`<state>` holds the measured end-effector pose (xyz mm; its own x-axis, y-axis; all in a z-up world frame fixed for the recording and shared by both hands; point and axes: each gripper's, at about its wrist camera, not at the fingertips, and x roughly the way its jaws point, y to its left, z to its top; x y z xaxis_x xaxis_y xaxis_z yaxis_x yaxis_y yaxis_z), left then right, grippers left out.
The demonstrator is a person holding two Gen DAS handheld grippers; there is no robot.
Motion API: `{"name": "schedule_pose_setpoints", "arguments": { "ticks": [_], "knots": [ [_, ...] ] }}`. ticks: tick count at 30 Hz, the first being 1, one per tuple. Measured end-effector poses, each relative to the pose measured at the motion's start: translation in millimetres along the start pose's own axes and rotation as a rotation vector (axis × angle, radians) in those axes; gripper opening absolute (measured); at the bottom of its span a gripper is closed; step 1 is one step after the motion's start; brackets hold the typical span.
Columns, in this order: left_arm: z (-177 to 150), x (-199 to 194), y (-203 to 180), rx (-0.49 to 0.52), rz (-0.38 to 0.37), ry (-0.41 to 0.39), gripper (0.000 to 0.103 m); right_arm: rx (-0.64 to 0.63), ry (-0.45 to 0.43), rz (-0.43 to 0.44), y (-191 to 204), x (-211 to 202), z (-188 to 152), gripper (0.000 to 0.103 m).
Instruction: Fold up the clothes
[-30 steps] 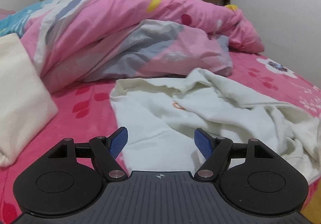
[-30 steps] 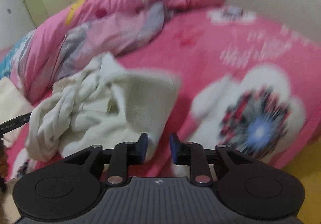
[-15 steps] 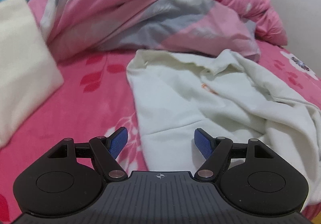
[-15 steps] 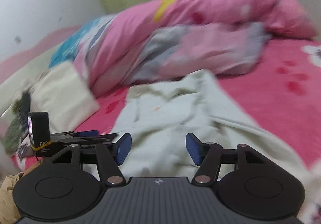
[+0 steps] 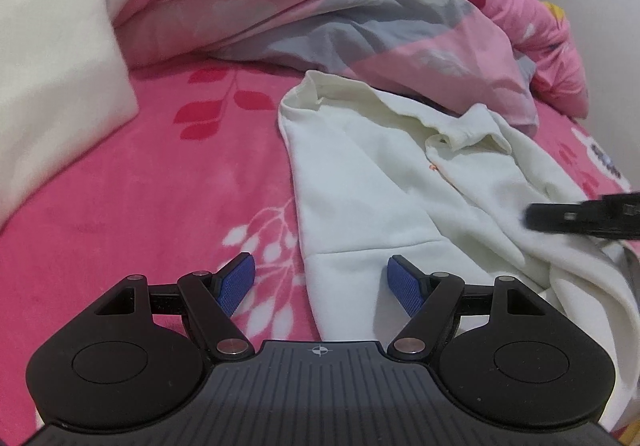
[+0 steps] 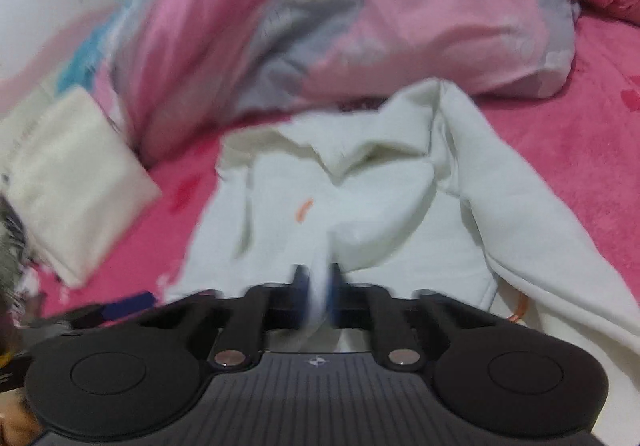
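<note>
**Inspector:** The cream sweatshirt [image 5: 360, 182] lies on the pink floral bedsheet [image 5: 160, 186], just in front of the bunched pink quilt [image 5: 320, 6]. Its left half is fairly flat, with the collar [image 5: 468, 126] toward the quilt. Its right half is rumpled, and 1 sleeve [image 6: 532, 214] trails off toward the near right. I see no crisp fold line and no compact stack shape, so you cannot count it as folded.

**Operator:** And the tools?

**Inspector:** Your right gripper [image 6: 318, 286] is pinched together on a ridge of the sweatshirt's fabric near the lower middle; the view is blurred, but cloth plainly runs between the 2 fingers. Your left gripper [image 5: 320, 278] stands with its fingers well apart, straddling the left part of the hem and holding nothing.

**Operator:** How much is left?

**Inspector:** In my judgement, most of it: the body needs flattening, the sleeves bringing in, then the folds. To the left sits a cream folded piece [image 5: 52, 58], neat and square-edged. Whether that is finished work, I cannot tell.
</note>
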<state>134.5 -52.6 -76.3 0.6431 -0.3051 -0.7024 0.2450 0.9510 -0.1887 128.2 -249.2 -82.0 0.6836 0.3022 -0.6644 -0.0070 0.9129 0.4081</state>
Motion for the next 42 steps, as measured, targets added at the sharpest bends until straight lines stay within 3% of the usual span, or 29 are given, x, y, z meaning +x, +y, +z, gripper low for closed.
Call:
{"name": "schedule_pose_setpoints", "arguments": {
  "ticks": [10, 19, 26, 31, 36, 42],
  "knots": [
    [0, 1, 2, -0.029, -0.001, 0.009, 0.074, 0.103, -0.285, 0.253, -17, -98, -2, 0.005],
    [-1, 4, 2, -0.034, 0.012, 0.017, 0.074, 0.270, -0.504, 0.348, -64, -145, 36, 0.005],
    [-2, 5, 3, -0.035, 0.014, 0.023, 0.074, 0.267, -0.649, 0.430, -69, -171, 33, 0.005],
    [-2, 5, 3, -0.032, 0.019, 0.024, 0.074, 0.250, -0.675, 0.416, -69, -179, 44, 0.005],
    [-2, 6, 1, -0.030, 0.025, 0.027, 0.074, 0.315, -0.709, 0.393, -90, -180, 86, 0.005],
    [-2, 8, 1, -0.020, 0.030, 0.030, 0.074, 0.347, -0.740, 0.249, -128, -162, 144, 0.005]
  ]
}}
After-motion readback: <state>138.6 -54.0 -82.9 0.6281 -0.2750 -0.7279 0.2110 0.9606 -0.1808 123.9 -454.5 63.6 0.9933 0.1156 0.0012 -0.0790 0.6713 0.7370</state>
